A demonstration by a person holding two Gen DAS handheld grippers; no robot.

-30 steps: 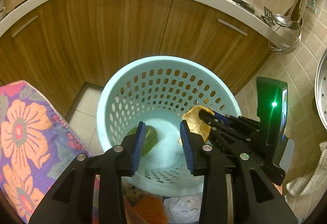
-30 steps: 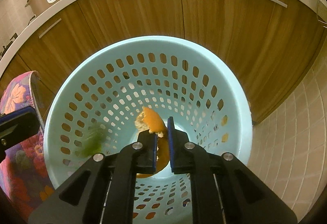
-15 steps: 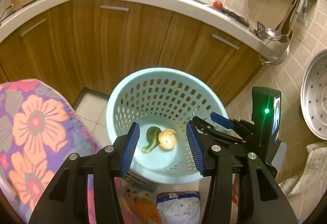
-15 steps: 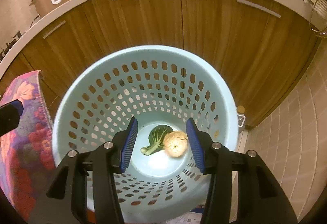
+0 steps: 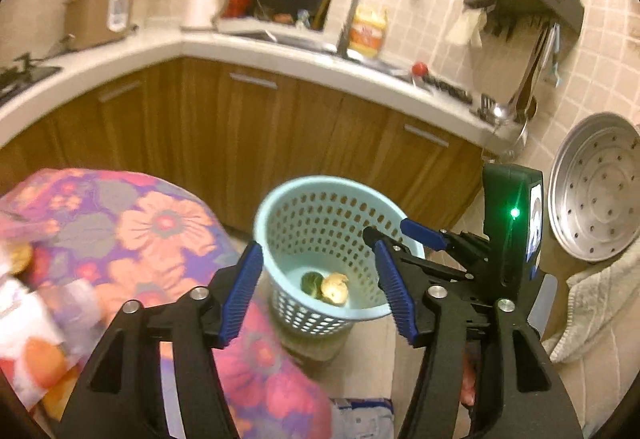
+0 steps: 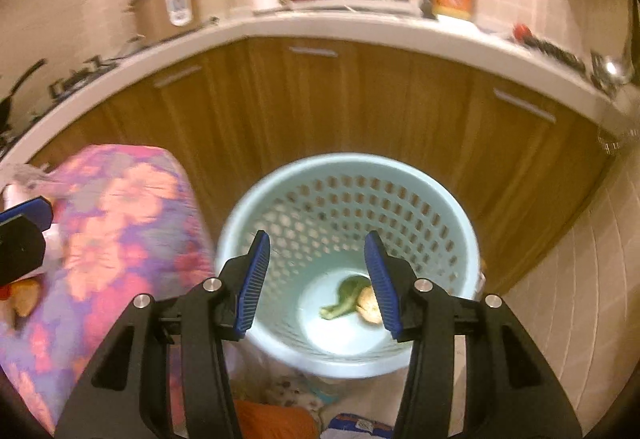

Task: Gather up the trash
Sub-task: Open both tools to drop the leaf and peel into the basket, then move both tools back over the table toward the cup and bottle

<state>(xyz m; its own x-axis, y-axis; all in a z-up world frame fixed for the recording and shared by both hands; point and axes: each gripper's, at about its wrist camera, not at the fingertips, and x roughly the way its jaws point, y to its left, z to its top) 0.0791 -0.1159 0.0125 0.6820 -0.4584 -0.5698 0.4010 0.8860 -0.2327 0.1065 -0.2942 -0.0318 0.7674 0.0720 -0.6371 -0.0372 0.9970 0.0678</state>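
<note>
A light blue perforated basket (image 5: 280, 215) (image 6: 452, 207) stands on the floor by the wooden cabinets. Inside lie a green vegetable scrap (image 5: 311, 283) (image 6: 345, 295) and an orange peel (image 5: 336, 287) (image 6: 367, 306). My left gripper (image 5: 320, 295) is open and empty, held above and before the basket. My right gripper (image 6: 318, 283) is open and empty above the basket; it also shows in the left wrist view (image 5: 394, 235) at the basket's right rim. On the floral cloth (image 5: 132, 223) (image 6: 116, 223) at the left lie more scraps, blurred (image 5: 24, 303) (image 6: 24, 299).
Wooden cabinets (image 6: 360, 103) under a white counter (image 5: 280, 55) curve behind the basket. A steel steamer tray (image 5: 592, 191) leans on the tiled wall at right, above a towel (image 5: 600, 311). Bags and an orange thing (image 6: 272, 419) lie on the floor in front of the basket.
My right gripper opened and let the orange peel fall into the basket beside the green scrap. Both grippers rose and pulled back from the basket, and both opened wider.
</note>
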